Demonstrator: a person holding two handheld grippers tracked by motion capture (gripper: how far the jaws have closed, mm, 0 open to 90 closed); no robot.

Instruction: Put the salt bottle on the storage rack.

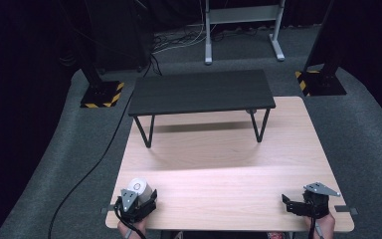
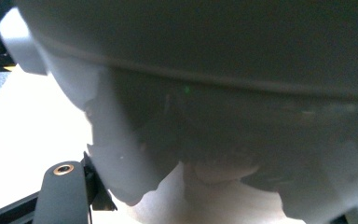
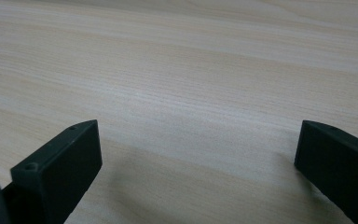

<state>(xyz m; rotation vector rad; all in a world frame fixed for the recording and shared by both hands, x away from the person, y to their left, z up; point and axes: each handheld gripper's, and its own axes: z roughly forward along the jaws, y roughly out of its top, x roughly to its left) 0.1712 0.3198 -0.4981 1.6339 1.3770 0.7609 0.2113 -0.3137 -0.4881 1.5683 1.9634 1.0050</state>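
Left hand-held gripper point(image 1: 140, 198): at the near-left corner of my worktop point(image 1: 219, 169); jaws clamped around a white cylindrical object point(image 1: 139, 188), which looms blurred right at the camera in my left gripper view point(image 2: 205, 93)
Right hand-held gripper point(image 1: 294, 204): at the near-right corner; jaws spread wide apart, nothing between them, bare wood below point(image 3: 191, 93)
Black bench point(image 1: 201, 92): stands at the worktop's far end, well apart from both grippers
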